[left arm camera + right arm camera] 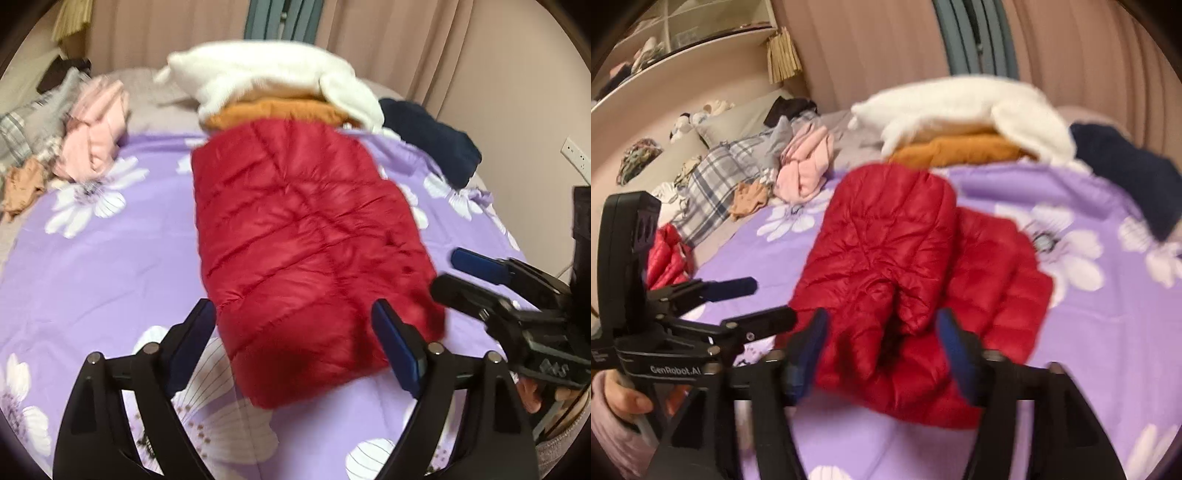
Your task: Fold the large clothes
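Observation:
A red quilted puffer jacket (299, 240) lies folded lengthwise on the purple flowered bedsheet (103, 266). My left gripper (295, 343) is open and empty, its fingers either side of the jacket's near end, above it. The right gripper (443, 269) shows at the jacket's right edge, open. In the right wrist view the jacket (886, 258) looks bunched and partly folded over itself; my right gripper (881, 350) is open around its near edge, holding nothing. The left gripper (768, 302) shows at the left, open.
A stack of folded clothes, white (273, 77) over orange (273, 110), sits at the far end of the bed with a dark navy garment (436, 140) to its right. Pink (99, 125) and plaid clothes are piled at the left. Curtains hang behind.

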